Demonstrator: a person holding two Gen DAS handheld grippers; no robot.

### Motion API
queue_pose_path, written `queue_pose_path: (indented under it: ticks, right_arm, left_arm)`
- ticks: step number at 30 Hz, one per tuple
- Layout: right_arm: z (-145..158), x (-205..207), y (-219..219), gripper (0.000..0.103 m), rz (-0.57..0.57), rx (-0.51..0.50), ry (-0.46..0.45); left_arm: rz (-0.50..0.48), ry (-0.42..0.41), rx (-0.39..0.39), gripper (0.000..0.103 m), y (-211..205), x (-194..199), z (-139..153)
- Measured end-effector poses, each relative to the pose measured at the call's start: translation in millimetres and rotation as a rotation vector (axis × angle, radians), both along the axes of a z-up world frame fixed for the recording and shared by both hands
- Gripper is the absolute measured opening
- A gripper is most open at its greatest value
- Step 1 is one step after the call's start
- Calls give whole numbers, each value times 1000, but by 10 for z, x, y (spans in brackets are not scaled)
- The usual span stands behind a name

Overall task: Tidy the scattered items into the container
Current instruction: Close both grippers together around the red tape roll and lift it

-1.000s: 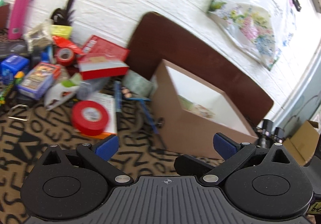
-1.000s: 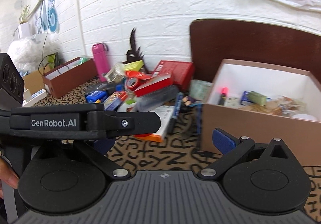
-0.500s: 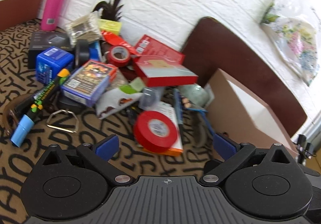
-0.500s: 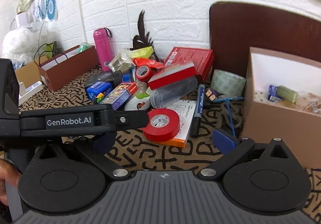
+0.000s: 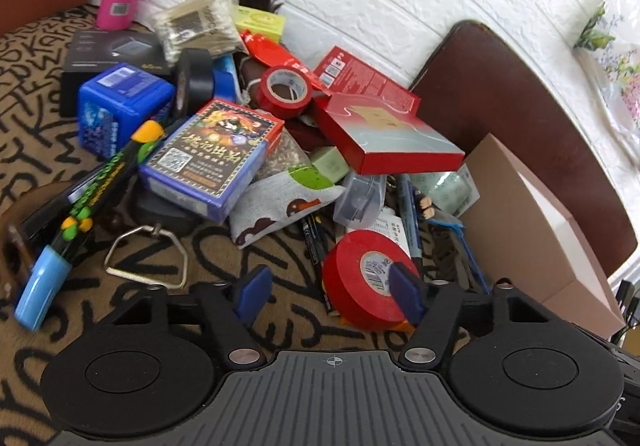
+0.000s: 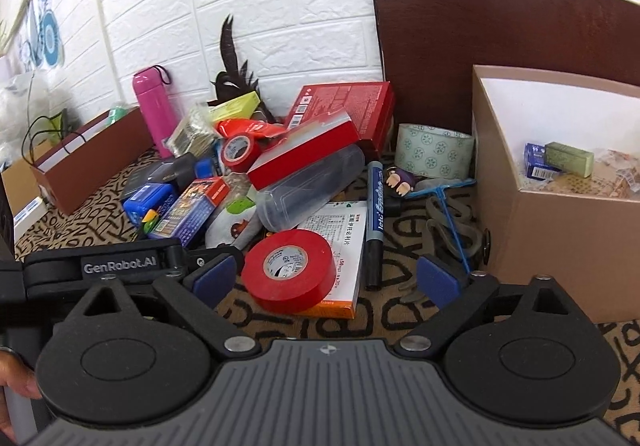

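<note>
A red tape roll (image 5: 360, 278) lies on a white and orange booklet (image 6: 340, 242) at the near edge of a pile of scattered items. My left gripper (image 5: 329, 293) hovers just short of it, jaws closing. Its right pad (image 5: 406, 292) overlaps the roll and the left pad stands well clear, so nothing is pressed. In the right wrist view the same red tape roll (image 6: 290, 270) sits ahead between the fingers of my right gripper (image 6: 323, 281), whose jaws are closing too without touching it. The brown cardboard box (image 6: 540, 238) at the right holds several small packs.
The pile holds a red flat box (image 5: 388, 142), a card pack (image 5: 212, 158), a blue marker (image 6: 374, 214), a clear bottle (image 6: 312, 186) and a patterned tape roll (image 6: 434, 154). A brown chair back (image 6: 500, 26) stands behind the box. The left tool's black side bar (image 6: 120, 266) crosses the right view.
Both views have swung from the box toward the pile and come lower and closer. The red roll now sits right in front of both grippers. The left jaws have narrowed.
</note>
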State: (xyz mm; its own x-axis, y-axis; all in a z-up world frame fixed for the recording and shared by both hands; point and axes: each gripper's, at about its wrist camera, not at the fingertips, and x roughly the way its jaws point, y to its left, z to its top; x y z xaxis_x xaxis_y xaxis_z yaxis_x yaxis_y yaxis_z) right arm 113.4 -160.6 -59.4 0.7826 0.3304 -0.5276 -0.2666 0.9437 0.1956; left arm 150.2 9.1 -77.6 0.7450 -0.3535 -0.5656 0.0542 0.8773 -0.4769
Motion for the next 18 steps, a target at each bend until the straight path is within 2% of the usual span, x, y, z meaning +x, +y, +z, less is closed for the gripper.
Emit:
queue_pose_path:
  ticks: [2, 8, 11, 13, 15, 18]
  right_arm:
    - [-41, 52, 7, 88, -9, 15, 13]
    - [-170, 204, 41, 65, -9, 42, 68]
    - [-202, 261, 44, 61, -12, 47, 78]
    - [-217, 300, 44, 57, -10, 51, 86]
    - [-232, 335, 41, 49, -7, 57, 92]
    - [-254, 391, 33, 45, -1, 74, 105]
  left_arm:
    - [-16, 9, 11, 63, -24, 74, -28]
    - [-45, 25, 13, 49, -69, 232, -87]
    - [-60, 28, 12, 43, -87, 288, -84]
    - [-64, 30, 16, 44, -105, 312, -93]
    - [-65, 31, 11, 45, -111, 329, -110]
    - [-67, 37, -10, 45, -88, 369, -131]
